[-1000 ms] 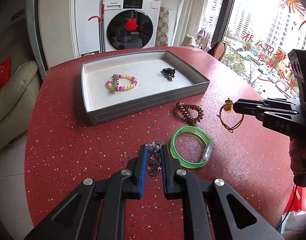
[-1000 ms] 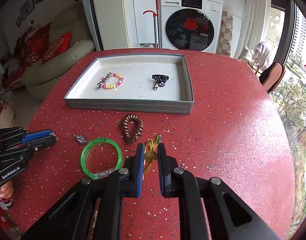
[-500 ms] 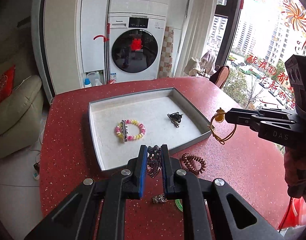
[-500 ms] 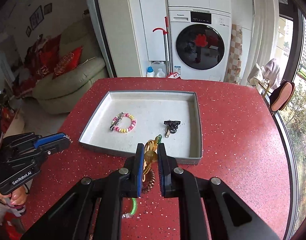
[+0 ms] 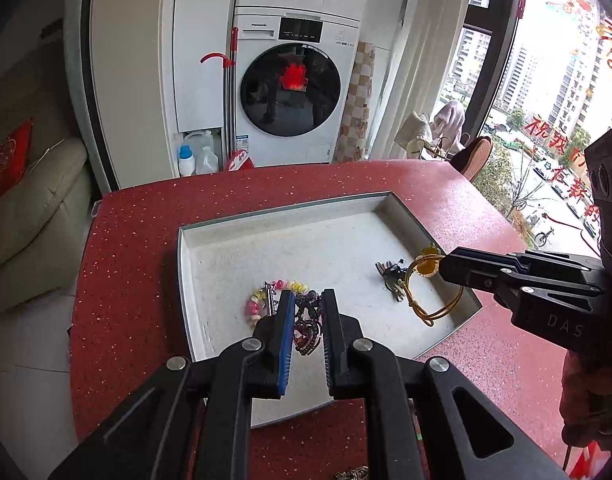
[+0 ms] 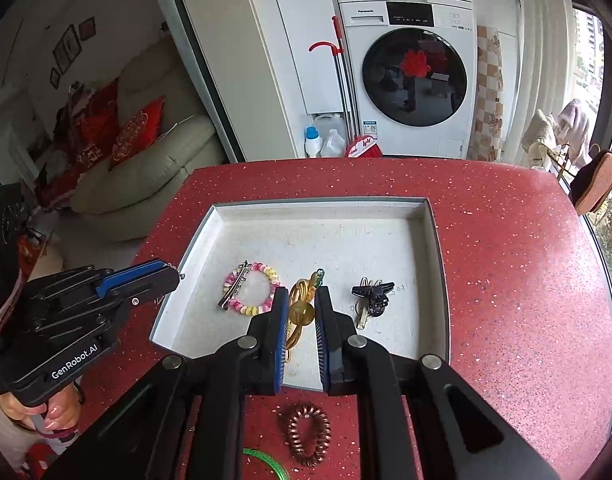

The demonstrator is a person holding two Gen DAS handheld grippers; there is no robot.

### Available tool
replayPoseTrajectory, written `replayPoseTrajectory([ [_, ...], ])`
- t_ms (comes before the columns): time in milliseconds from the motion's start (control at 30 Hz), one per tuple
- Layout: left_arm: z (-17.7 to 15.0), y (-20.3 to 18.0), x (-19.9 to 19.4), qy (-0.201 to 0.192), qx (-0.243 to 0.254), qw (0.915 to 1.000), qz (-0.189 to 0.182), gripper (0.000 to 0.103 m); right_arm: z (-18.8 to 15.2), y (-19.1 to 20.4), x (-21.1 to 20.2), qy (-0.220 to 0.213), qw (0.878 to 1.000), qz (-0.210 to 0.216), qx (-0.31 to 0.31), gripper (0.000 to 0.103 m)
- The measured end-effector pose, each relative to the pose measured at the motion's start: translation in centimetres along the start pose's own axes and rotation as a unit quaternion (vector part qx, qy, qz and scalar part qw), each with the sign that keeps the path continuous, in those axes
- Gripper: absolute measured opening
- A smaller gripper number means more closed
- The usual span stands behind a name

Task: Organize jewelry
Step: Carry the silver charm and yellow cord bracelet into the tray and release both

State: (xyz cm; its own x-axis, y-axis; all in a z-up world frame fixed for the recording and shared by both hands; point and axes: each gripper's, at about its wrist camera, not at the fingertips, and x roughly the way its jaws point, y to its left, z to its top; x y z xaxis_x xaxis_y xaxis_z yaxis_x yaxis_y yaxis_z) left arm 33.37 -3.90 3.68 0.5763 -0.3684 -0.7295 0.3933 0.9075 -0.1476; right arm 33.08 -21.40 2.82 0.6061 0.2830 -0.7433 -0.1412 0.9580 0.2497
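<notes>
Both grippers hang over the tray point(image 6: 437, 264), loads carried clear of its wall for a drop. Left gripper point(image 5: 308, 312) is clamped on the heart pendant point(image 5: 306, 334), next to the bead bracelet point(image 6: 252, 290). Right gripper point(image 6: 301, 312) pinches the gold cord bracelet point(image 6: 300, 308), beside the black hair clip point(image 6: 371, 296); coil tie point(image 6: 308, 434) remains on the table.

Red table point(image 6: 506, 280), tray point(image 6: 438, 248), coil tie point(image 6: 308, 434)
</notes>
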Motion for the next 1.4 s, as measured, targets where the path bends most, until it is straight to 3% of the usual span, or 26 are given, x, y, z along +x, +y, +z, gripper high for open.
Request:
replayPoseTrajectory([
  [233,-1.2,0.8,4.6,0.034,-0.021,0.999,0.023,0.031,-1.3,-2.3,4.6,0.04,0.999,-0.014,0.028,0.014],
  [433,-2.3,1.1,7.0,0.046,-0.021,0.9969,0.06,0.031,-2.2,-4.7,5.6,0.038,0.997,-0.05,0.053,0.014],
  [933,-2.9,0.0,8.0,0.035,0.014,0.9934,0.109,0.032,-3.4,-5.4,6.5,0.055,0.995,-0.072,0.049,0.016],
  [1000,-2.9,0.0,7.9,0.034,0.015,0.9931,0.111,0.032,-3.4,-5.3,6.4,0.056,0.995,-0.068,0.05,0.021],
  [1100,-3.0,-0.1,7.6,0.03,0.013,0.993,0.114,0.032,-3.3,-5.1,5.8,0.046,0.996,-0.06,0.053,0.044],
  [1367,-2.7,0.0,6.4,0.014,0.003,0.9936,0.112,0.032,-2.9,-4.3,3.7,0.018,0.997,-0.041,0.059,0.05],
  [1400,-2.7,0.0,6.2,0.012,-0.001,0.9938,0.111,0.048,-2.9,-4.2,3.4,0.015,0.997,-0.039,0.061,0.05],
])
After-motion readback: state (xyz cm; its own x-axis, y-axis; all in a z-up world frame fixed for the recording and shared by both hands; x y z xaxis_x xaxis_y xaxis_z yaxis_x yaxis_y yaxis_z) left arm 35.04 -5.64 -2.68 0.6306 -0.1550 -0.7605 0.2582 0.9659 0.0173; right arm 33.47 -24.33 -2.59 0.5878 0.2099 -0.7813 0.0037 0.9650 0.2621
